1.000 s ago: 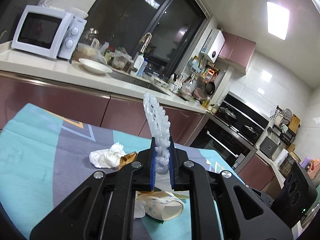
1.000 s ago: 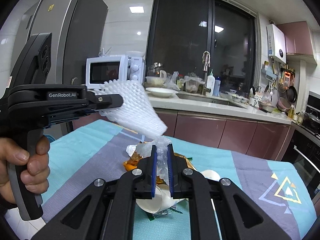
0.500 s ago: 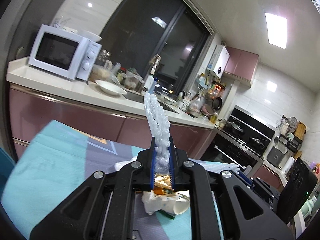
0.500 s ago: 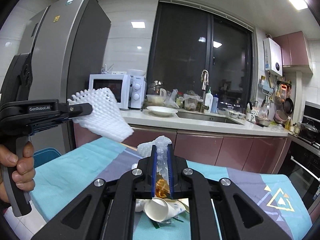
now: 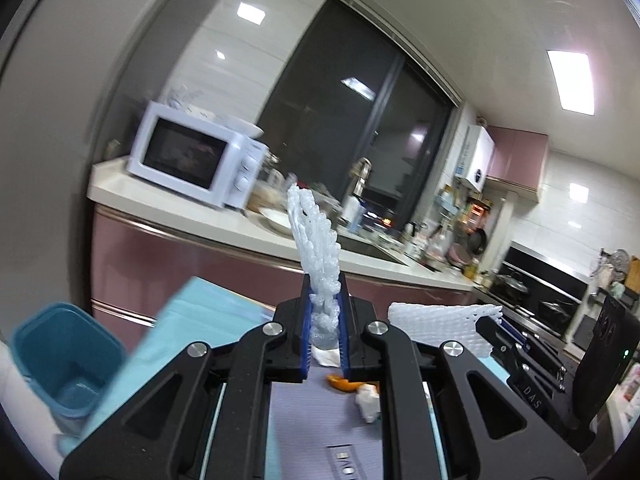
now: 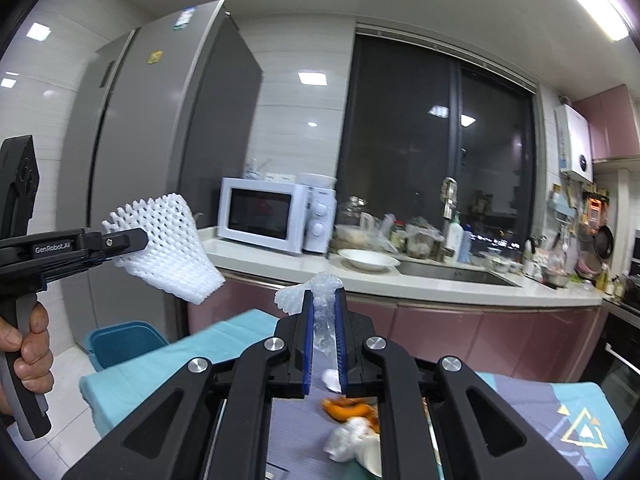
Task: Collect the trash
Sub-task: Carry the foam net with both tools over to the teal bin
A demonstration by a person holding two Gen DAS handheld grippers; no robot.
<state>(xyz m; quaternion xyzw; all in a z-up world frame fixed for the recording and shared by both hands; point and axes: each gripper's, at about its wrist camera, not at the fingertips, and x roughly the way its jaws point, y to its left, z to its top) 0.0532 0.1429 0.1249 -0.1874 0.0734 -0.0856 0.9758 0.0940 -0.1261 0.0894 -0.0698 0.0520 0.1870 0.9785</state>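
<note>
My left gripper (image 5: 325, 316) is shut on a white foam fruit net (image 5: 314, 236) held up in the air; from the right wrist view this net (image 6: 168, 248) shows at the left in the left gripper (image 6: 120, 244). My right gripper (image 6: 323, 316) is shut on a second white foam net (image 6: 316, 292); in the left wrist view it (image 5: 436, 322) shows at the right. A blue trash bin (image 5: 60, 356) stands on the floor left of the table, and also shows in the right wrist view (image 6: 120, 340). Orange peel (image 6: 346, 408) and crumpled tissue (image 6: 348, 440) lie on the table.
The table carries a teal and grey cloth (image 6: 168, 360). Behind runs a counter (image 6: 400, 276) with a white microwave (image 6: 264, 220), a bowl and a sink. A grey fridge (image 6: 152, 168) stands at the left. An oven is at the right (image 5: 536, 296).
Both grippers have lifted their foam nets and swung left, away from the trash pile. The blue bin has come into both views.
</note>
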